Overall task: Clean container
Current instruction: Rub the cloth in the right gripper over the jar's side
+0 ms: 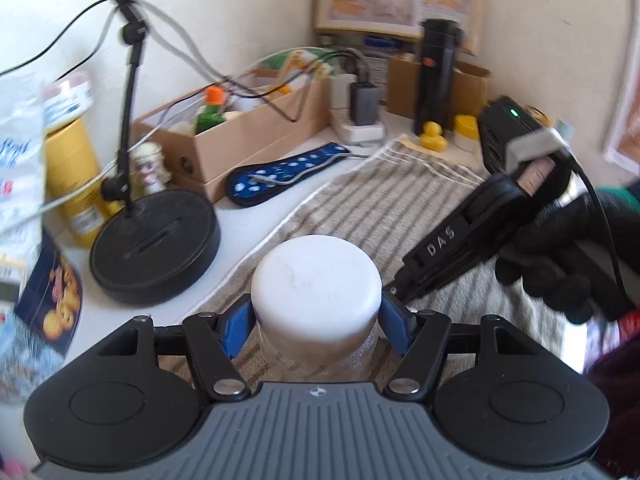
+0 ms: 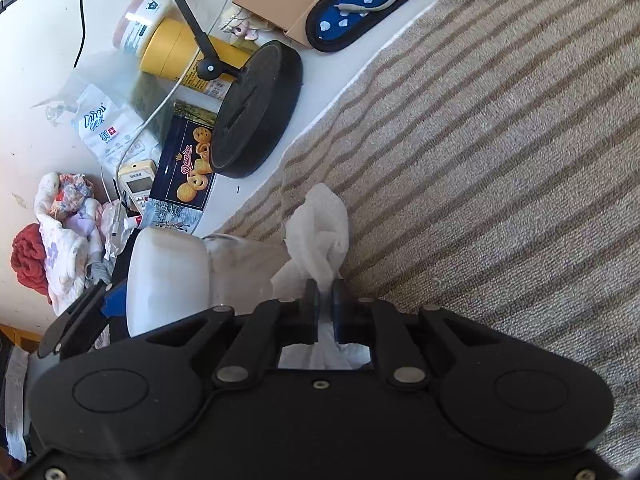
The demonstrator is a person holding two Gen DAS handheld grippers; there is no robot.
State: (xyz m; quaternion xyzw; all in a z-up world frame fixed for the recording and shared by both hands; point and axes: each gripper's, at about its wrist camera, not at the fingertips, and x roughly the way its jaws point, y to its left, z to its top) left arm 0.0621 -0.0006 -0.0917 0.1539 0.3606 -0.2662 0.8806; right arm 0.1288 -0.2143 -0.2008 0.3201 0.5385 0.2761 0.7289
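Observation:
A clear glass container with a white lid [image 1: 316,276] stands on the striped towel [image 1: 384,200]. My left gripper [image 1: 316,328] is shut on the container just below the lid, blue fingers [image 1: 237,328] on both sides. The container also shows in the right wrist view [image 2: 168,280], with its glass body [image 2: 244,268] beside a white tissue [image 2: 320,236]. My right gripper [image 2: 325,296] is shut on the tissue, which touches the glass side. The right gripper shows in the left wrist view [image 1: 404,292], close to the right of the lid.
A black lamp base [image 1: 156,244] stands left of the container. A yellow canister [image 1: 74,176], a cookie tin [image 2: 188,168], a cardboard box [image 1: 248,140], a blue spotted pad [image 1: 288,172], a black flask [image 1: 436,76] and a yellow duck [image 1: 433,136] surround the towel.

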